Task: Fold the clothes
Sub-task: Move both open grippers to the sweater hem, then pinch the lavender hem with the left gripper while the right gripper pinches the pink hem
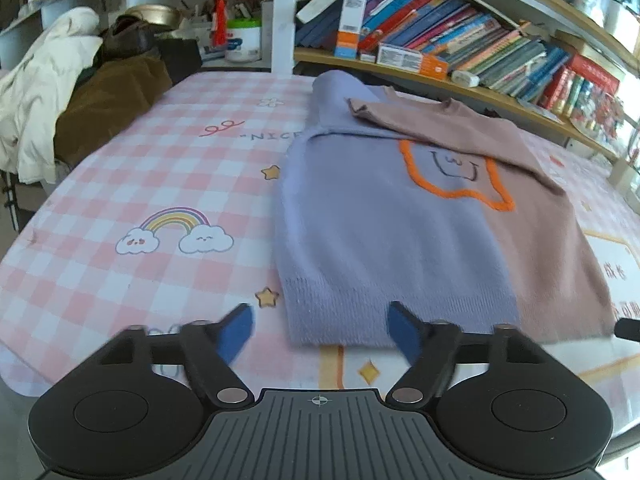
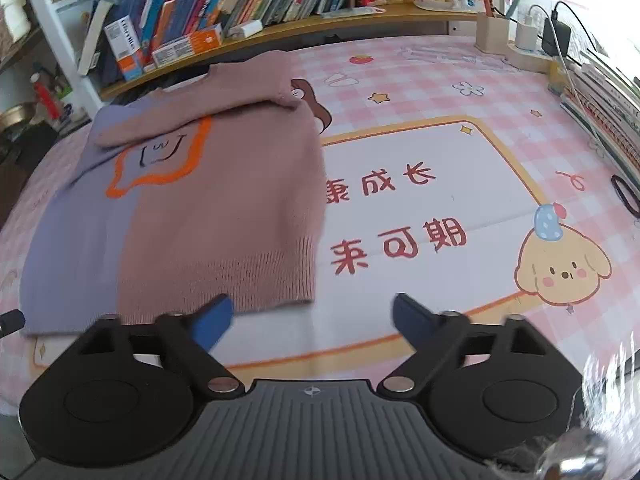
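Folding step in hand: we judge it to be the bottom-to-top fold of the sweater, since both sleeves already lie across the chest.
Landmark: the sweater's ribbed hem, the edge nearest us; every place below is given from it.
Sweater: flat on the bench, lilac half on our left, dusty-pink half on our right, orange star outline well above the hem, collar at the far end toward the bookshelf.
Pink sleeve: folded across the chest, far above the hem, covering the top of the star.
Left gripper: fingers spread wide and empty, hovering just short of the hem's lilac corner; one blue pad overlaps the hem in view, though we cannot tell if it touches.
Right gripper: also wide open and empty, near the hem's pink corner, its left pad at the hem and its right pad over bare bench.
Advice, grip: we should pinch each hem corner through both knit layers.
Advice, lift: we should raise both corners together and level, so the sleeves stay put.
Advice, landing: we should lay the hem square to the collar.
Risk: the soft knit may sag in the middle between the corners.
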`<state>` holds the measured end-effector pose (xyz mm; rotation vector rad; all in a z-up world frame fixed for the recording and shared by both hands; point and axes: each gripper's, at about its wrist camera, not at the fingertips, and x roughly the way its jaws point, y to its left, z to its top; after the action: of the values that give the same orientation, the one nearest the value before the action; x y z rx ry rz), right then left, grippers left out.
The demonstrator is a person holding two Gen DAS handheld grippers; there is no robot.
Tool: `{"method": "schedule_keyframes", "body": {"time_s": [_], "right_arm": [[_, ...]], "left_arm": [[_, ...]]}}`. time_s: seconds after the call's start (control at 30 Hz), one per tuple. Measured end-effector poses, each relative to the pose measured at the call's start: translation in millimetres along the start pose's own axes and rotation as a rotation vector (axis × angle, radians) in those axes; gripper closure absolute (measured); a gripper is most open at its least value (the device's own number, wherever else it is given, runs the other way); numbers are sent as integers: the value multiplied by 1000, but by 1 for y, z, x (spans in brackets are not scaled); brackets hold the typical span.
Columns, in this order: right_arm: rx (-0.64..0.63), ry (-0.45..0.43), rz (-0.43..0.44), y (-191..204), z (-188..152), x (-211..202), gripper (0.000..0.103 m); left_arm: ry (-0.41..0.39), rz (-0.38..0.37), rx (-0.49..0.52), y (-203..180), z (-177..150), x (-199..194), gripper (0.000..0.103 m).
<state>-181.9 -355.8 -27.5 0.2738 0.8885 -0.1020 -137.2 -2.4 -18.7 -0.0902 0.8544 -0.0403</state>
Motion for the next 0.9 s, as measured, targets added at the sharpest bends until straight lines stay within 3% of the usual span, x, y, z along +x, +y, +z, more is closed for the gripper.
{"method": "schedule_keyframes", "body": {"time_s": [0.07,0.1,0.57,0.6,0.73,0.83,0.9], "right_arm": [[19,-2,-4,-2,4,3,44],[27,-3,-6,-3,7,5,47],[80,17,11,-2,30,33,71],[72,18,10,1,30,35,72],[52,31,17,7,34,40,89],[46,30,38,13,37,40,93],[28,1,87,20,41,34,93]], "left_arm": [[7,-1,-13,4,5,8,48],[13,-2,-16,5,7,11,51],[48,-9,-29,17,29,45,55],[46,-10,-32,18,30,46,60],[40,-25,-51,21,36,50,85],[39,-42,-49,20,38,52,96],[10,-74,-22,13,42,46,97]]}}
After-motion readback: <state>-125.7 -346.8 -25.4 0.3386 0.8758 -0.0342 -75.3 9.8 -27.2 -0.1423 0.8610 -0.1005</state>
